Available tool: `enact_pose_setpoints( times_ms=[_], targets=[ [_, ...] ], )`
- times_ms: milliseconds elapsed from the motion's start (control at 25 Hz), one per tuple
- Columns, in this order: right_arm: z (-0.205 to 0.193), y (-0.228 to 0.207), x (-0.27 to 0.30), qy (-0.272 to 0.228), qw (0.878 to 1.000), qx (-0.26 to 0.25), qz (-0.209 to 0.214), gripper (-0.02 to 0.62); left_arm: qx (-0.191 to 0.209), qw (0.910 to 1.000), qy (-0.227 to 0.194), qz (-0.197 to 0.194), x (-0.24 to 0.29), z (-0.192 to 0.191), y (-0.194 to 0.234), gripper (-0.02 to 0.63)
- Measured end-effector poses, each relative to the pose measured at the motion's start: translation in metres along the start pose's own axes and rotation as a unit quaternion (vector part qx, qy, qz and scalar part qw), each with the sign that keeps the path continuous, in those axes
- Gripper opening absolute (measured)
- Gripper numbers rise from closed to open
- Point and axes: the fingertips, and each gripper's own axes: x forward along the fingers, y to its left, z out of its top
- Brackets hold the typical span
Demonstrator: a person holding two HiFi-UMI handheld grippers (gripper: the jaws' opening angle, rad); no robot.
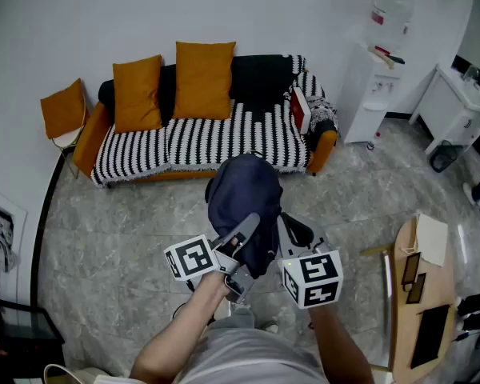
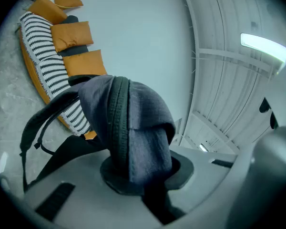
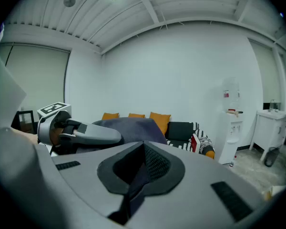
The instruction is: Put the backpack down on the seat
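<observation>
A dark navy backpack [image 1: 244,202] hangs in the air in front of me, over the grey stone floor and short of the striped sofa [image 1: 184,142]. My left gripper [image 1: 242,234] is shut on the bag's fabric by the zip [image 2: 133,128], and a black shoulder strap [image 2: 43,123] hangs loose to the left. My right gripper [image 1: 292,246] is at the bag's right side, its pads shut on a thin dark strap [image 3: 138,175]. In the right gripper view the backpack [image 3: 128,128] bulges ahead, with the left gripper [image 3: 81,133] on it. The sofa seat [image 2: 43,70] is bare between the cushions.
Three orange cushions [image 1: 202,78] lean on the sofa back, with a black one and a red one [image 1: 300,109] at its right end. A water dispenser [image 1: 376,78] stands to the sofa's right. A wooden table [image 1: 420,294] is at my right, and a chair with an orange cushion [image 1: 64,110] at far left.
</observation>
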Motion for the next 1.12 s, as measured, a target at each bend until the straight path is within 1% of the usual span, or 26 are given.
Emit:
enact_pose_setpoints(
  times_ms=[280, 520, 760, 920, 1120],
  targets=[
    [0.003, 0.003, 0.019, 0.005, 1.000, 0.008, -0.010, 0.002, -0.013, 0.9998, 0.012, -0.001, 0.002, 0.012, 0.009, 0.048],
    [0.017, 0.008, 0.049, 0.008, 0.999, 0.011, -0.031, 0.002, -0.020, 0.9993, 0.030, -0.009, 0.005, 0.043, 0.020, 0.048],
    [0.018, 0.009, 0.069, 0.012, 0.999, 0.018, -0.045, 0.003, -0.018, 0.9988, 0.042, -0.014, 0.010, 0.062, 0.033, 0.048],
    [0.017, 0.004, 0.082, 0.015, 0.998, 0.021, -0.055, 0.002, -0.017, 0.9987, 0.046, -0.016, 0.018, 0.076, 0.041, 0.048],
    [0.016, -0.006, 0.101, 0.019, 0.998, 0.023, -0.053, 0.002, -0.018, 0.9987, 0.047, -0.012, 0.033, 0.088, 0.054, 0.048]
  ],
)
